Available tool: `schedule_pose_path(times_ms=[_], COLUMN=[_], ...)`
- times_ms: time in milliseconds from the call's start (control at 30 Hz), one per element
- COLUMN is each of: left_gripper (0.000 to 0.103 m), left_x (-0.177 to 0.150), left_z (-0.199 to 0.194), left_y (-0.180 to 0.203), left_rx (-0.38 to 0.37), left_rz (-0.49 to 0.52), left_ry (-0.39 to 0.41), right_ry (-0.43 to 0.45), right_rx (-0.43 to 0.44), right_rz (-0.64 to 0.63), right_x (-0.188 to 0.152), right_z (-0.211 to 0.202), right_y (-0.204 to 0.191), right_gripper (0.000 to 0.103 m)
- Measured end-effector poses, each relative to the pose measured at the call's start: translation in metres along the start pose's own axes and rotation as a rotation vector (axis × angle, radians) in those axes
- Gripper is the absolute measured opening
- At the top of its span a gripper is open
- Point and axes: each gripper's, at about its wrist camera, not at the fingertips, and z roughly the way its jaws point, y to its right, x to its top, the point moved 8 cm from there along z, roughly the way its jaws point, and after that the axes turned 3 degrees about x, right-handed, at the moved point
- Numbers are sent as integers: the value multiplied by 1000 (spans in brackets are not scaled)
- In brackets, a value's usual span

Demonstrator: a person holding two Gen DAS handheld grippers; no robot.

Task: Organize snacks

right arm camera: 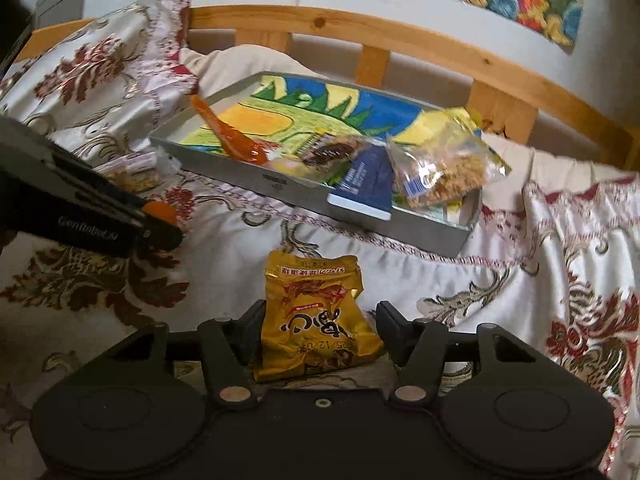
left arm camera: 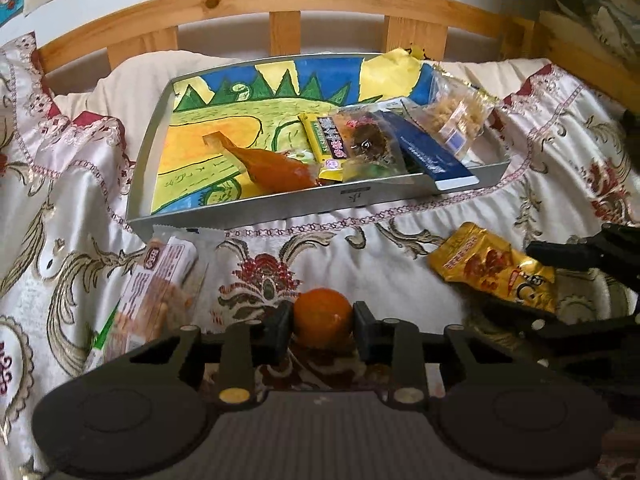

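Note:
My left gripper point(left arm camera: 322, 326) is shut on a small orange round snack point(left arm camera: 322, 316), low over the bedspread in front of the tray; the snack also shows in the right wrist view point(right arm camera: 160, 211). My right gripper point(right arm camera: 318, 330) has a gold snack packet point(right arm camera: 318, 320) between its fingers, and both pads touch the packet's sides; the packet also shows in the left wrist view point(left arm camera: 494, 266). A grey tray point(left arm camera: 256, 212) with a colourful drawing inside holds several snack packets: an orange one point(left arm camera: 272, 166), a yellow-green one point(left arm camera: 326, 146), a dark blue one point(left arm camera: 428, 148) and a clear bag point(left arm camera: 460, 120).
A pink-white wrapped snack point(left arm camera: 160, 280) lies on the patterned bedspread left of my left gripper. A wooden bed rail point(left arm camera: 280, 0) runs behind the tray. Pillows lie along the back point(right arm camera: 112, 68). The left gripper body point(right arm camera: 80, 208) reaches in from the left.

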Motion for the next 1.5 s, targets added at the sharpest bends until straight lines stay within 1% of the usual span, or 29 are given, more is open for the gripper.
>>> schedule_pose_path(times_ms=[133, 267, 400, 567, 733, 933, 1100, 1200, 1333, 1500], left_gripper=[35, 35, 35, 35, 35, 35, 35, 35, 35, 35], left_x=[1, 7, 20, 47, 77, 106, 126, 137, 149, 158], left_z=[-11, -22, -29, -37, -34, -14, 13, 32, 59, 88], left_y=[-2, -6, -11, -14, -14, -7, -1, -1, -4, -8], left_rx=[-4, 14, 33, 49, 68, 74, 98, 104, 116, 134], left_rz=[-18, -12, -13, -19, -32, -52, -66, -94, -129, -164], left_ry=[11, 30, 39, 76, 113, 124, 107, 100, 93, 80], right_ry=[23, 63, 124, 212, 246, 305, 347, 373, 391, 389], right_rx=[-24, -59, -78, -124, -168, -183, -175, -173, -160, -144], right_rz=[-55, -104, -49, -7, 21, 68, 76, 66, 50, 54], right_x=[2, 9, 21, 35, 44, 57, 82, 93, 103, 112], right_z=[-8, -18, -31, -41, -31, -23, 3, 17, 36, 60], right_y=[-8, -11, 1, 16, 34, 56, 68, 71, 74, 83], right_gripper=[60, 60, 60, 60, 60, 60, 60, 60, 60, 60])
